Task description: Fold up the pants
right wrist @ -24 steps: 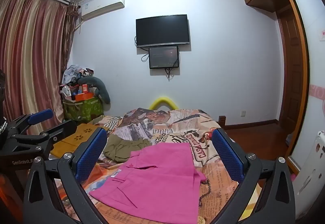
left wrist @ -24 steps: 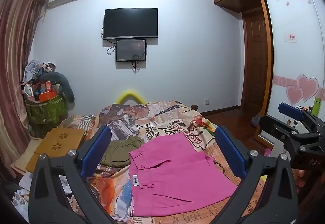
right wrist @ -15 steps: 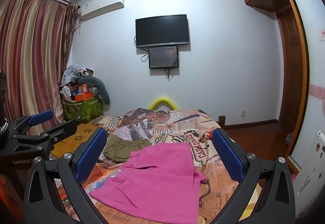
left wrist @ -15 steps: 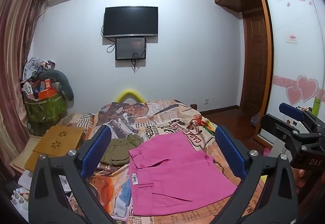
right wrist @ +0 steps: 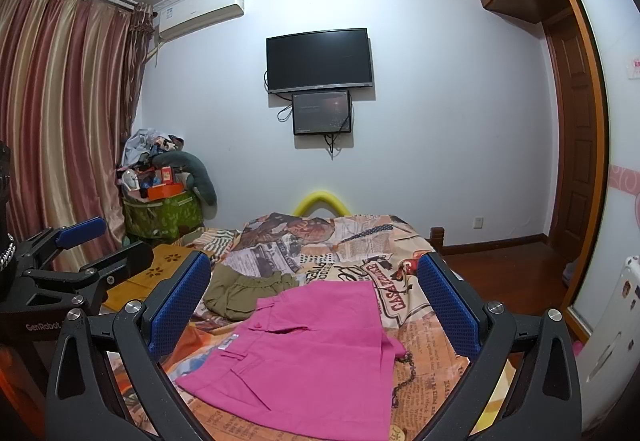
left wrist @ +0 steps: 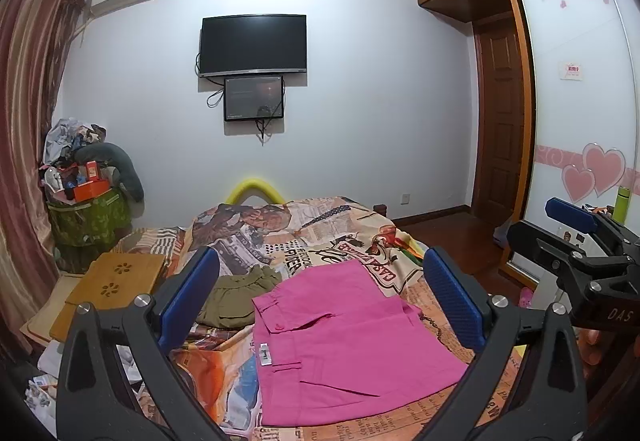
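Pink pants (left wrist: 344,337) lie folded flat on the bed with the newspaper-print cover (left wrist: 312,233); they also show in the right wrist view (right wrist: 312,353). My left gripper (left wrist: 320,301) is open and empty, held above the near side of the pants. My right gripper (right wrist: 316,305) is open and empty, also above the pants. The right gripper shows at the right edge of the left wrist view (left wrist: 576,249), and the left gripper shows at the left edge of the right wrist view (right wrist: 76,265).
An olive-green garment (left wrist: 240,293) lies crumpled on the bed left of the pants. A wooden lap table (left wrist: 116,281) sits at the bed's left. A green bin piled with clutter (left wrist: 84,217) stands by the curtain. A wardrobe (left wrist: 580,121) is on the right.
Both grippers have stayed nearly still; the left wrist view has shifted very slightly. The pants have not moved.
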A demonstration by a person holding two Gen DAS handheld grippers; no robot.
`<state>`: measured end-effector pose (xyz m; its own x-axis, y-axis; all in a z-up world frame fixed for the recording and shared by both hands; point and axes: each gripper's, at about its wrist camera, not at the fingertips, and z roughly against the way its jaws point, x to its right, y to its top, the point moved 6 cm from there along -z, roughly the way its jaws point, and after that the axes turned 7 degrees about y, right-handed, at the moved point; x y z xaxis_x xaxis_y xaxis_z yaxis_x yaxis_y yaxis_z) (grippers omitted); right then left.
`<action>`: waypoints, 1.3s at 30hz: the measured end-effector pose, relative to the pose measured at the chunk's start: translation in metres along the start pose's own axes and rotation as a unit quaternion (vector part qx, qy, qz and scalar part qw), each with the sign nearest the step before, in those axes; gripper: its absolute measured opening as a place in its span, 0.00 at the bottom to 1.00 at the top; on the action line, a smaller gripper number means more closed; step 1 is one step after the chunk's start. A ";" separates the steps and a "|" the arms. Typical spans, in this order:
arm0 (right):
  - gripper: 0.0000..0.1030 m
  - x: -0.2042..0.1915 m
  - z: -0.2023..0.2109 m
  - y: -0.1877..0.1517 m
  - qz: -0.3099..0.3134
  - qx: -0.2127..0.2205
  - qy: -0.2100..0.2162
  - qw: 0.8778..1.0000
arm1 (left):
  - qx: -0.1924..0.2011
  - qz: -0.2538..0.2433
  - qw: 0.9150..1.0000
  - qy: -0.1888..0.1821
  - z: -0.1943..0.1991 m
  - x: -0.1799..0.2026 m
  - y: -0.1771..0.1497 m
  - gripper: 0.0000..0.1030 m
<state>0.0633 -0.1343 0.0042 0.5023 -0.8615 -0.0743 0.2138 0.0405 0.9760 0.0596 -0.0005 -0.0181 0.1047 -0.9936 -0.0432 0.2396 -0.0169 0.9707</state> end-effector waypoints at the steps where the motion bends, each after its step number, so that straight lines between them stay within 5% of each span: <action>1: 1.00 0.000 0.000 0.000 0.000 0.000 0.000 1.000 | 0.000 0.000 1.000 0.000 0.000 0.000 0.000 1.00; 39: 1.00 0.002 0.000 0.000 0.000 0.001 0.000 1.000 | -0.001 0.006 1.000 -0.005 -0.003 0.005 0.003 1.00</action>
<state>0.0646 -0.1359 0.0035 0.5019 -0.8617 -0.0749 0.2131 0.0392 0.9762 0.0634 -0.0055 -0.0165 0.0983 -0.9947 -0.0303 0.2410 -0.0057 0.9705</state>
